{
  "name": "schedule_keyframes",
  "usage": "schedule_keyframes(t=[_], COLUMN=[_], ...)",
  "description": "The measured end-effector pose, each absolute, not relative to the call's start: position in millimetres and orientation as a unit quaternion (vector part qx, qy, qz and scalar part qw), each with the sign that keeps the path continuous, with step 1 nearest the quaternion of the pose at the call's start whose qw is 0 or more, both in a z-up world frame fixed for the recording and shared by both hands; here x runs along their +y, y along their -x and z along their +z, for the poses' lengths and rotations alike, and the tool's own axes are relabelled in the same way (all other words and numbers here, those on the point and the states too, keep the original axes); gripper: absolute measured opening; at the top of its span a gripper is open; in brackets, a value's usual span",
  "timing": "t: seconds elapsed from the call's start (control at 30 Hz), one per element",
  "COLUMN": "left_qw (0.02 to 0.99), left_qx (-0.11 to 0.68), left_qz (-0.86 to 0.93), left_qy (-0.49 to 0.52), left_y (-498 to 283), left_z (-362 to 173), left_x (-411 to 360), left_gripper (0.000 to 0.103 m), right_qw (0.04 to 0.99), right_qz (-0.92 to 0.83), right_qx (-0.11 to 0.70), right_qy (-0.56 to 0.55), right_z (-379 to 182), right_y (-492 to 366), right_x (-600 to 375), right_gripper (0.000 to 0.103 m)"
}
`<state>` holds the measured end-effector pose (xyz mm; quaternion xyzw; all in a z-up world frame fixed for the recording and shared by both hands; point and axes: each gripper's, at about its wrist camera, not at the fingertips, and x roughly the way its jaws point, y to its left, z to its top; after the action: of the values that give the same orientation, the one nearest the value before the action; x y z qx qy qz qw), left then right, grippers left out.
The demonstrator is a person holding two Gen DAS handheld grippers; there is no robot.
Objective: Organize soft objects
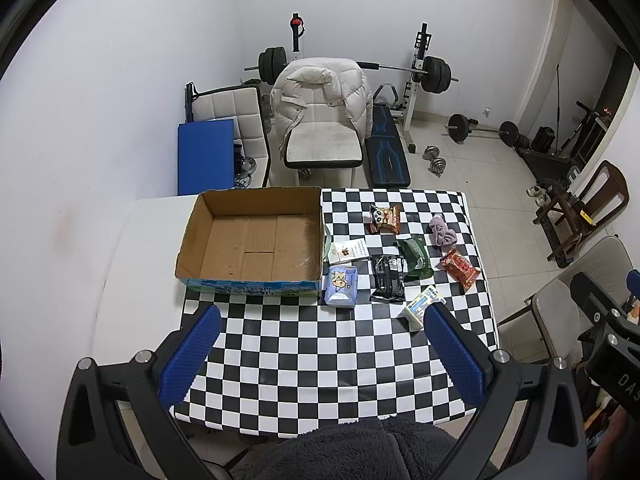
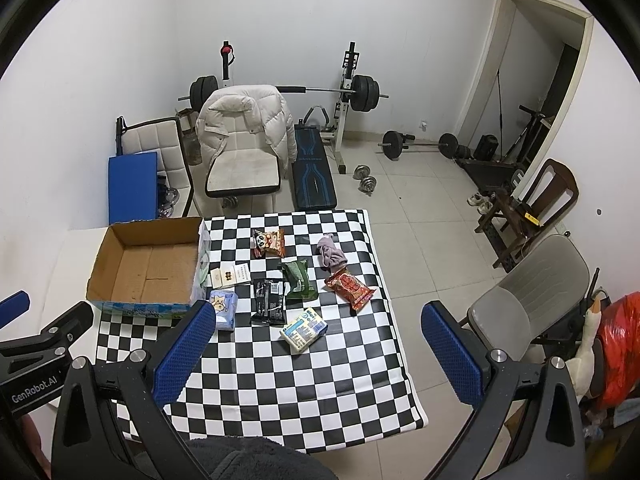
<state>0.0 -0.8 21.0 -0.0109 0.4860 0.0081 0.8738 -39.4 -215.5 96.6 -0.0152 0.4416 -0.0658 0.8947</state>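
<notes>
Both the left gripper (image 1: 322,354) and right gripper (image 2: 318,350) hang with fingers spread wide, holding nothing. Ahead of the fingertips, soft packets including a blue tissue pack (image 1: 341,285) and a purple cloth (image 2: 331,256) lie scattered on the checkered table (image 1: 320,360), right of the cardboard box (image 1: 240,282).

Black gripper frames with silver screws carry 2 blue textured fingers (image 1: 192,354) each; dark fleece clothing.
</notes>
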Motion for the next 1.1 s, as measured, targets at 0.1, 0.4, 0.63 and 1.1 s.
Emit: schedule_keyframes(t=[0.1, 0.4, 0.63, 1.1], left_qw=[0.874, 0.875, 0.872, 0.797], left_qx=[0.486, 0.484, 0.49, 0.602], left_qz=[0.008, 0.01, 0.006, -0.045], left_qy=[0.009, 0.01, 0.012, -0.016], left_y=[0.4, 2.0, -3.7, -165.8], left_z=[21.1, 22.1, 20.7, -107.3], left_x=[-1.3, -1.2, -2.5, -58.0], left_gripper=[0.103, 0.103, 0.103, 0.103], right_qw=[0.896, 0.896, 0.893, 0.831], right_qz=[-0.065, -0.065, -0.066, -0.079], right_qx=[0.44, 0.439, 0.446, 0.548], right_qy=[0.016, 0.016, 0.009, -0.053], right_z=[102.8, 107.5, 106.6, -37.6], right_y=[35.1, 29.4, 24.8, -93.5], right_x=[-217.0, -214.6, -214.4, -308.5], right_gripper=[0.103, 0.103, 0.103, 0.103])
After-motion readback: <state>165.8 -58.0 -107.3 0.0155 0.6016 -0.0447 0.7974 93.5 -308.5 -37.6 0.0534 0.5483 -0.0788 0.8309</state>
